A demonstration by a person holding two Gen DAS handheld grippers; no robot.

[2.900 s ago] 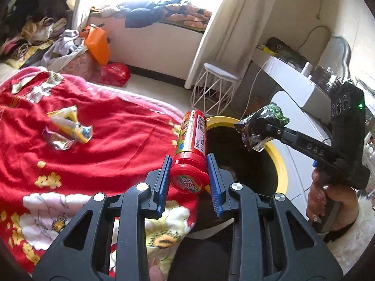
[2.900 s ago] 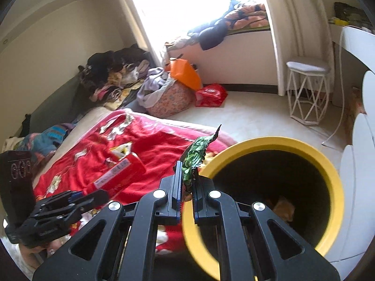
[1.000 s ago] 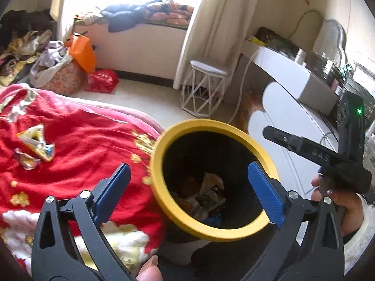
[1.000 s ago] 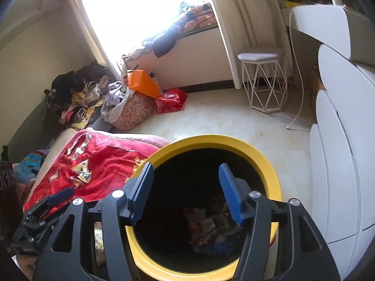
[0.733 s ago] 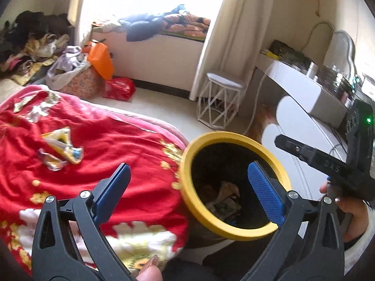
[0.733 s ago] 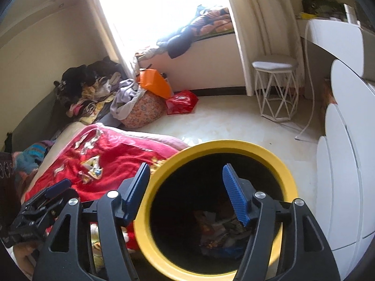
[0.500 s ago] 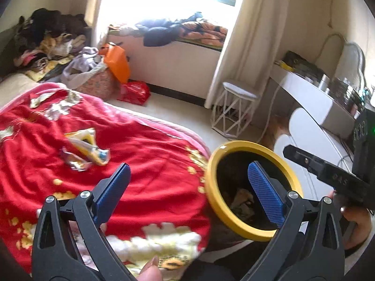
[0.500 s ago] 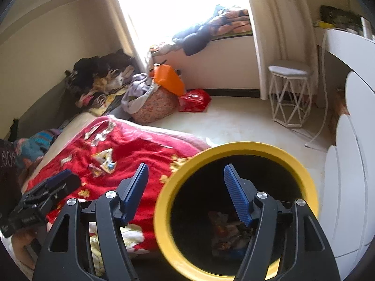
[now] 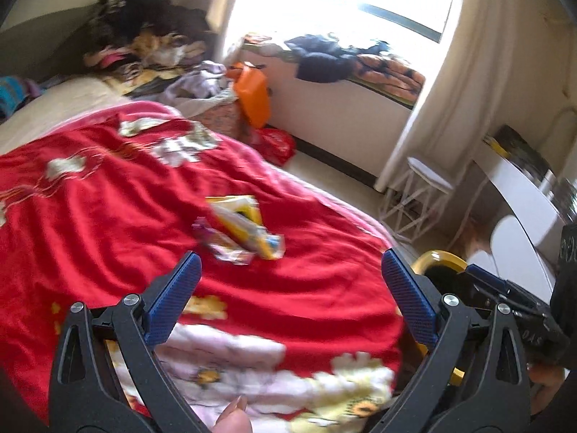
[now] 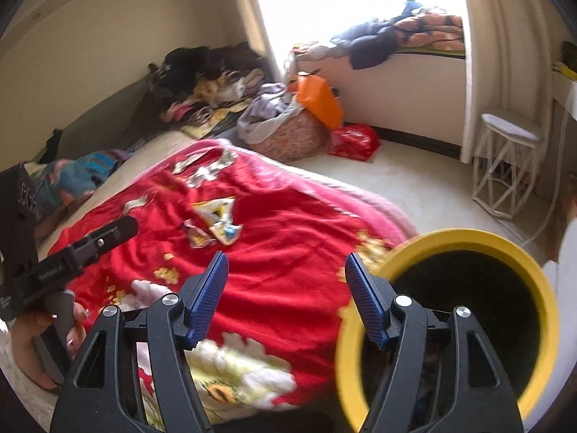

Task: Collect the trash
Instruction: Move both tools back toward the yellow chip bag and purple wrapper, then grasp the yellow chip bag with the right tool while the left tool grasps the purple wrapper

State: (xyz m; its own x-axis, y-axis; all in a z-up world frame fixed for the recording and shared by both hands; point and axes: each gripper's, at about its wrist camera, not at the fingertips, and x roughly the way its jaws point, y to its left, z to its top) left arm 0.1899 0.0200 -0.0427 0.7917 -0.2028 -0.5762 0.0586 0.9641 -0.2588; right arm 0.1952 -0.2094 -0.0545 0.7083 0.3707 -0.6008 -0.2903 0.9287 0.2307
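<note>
Crumpled yellow snack wrappers [image 9: 241, 232] lie on the red flowered blanket [image 9: 108, 223], ahead of my left gripper [image 9: 290, 296], which is open wide and empty above the blanket. The wrappers also show in the right wrist view [image 10: 214, 222]. My right gripper [image 10: 286, 294] is open and empty, over the bed's edge beside the yellow-rimmed black bin [image 10: 468, 241]. The bin's rim shows at the right of the left wrist view [image 9: 438, 258], behind the right gripper's body.
A white wire stool [image 10: 506, 166] stands on the pale floor. A basket of clothes with an orange bag [image 10: 317, 99] and a red bag [image 10: 355, 140] sit by the window wall. Clothes are piled at the bed's far side [image 10: 209, 75]. White furniture [image 9: 519, 216] stands on the right.
Both grippers dropped their trash, the red tube and the green wrapper, into the bin and opened. Both have since swung left from the bin toward the blanket and its wrappers.
</note>
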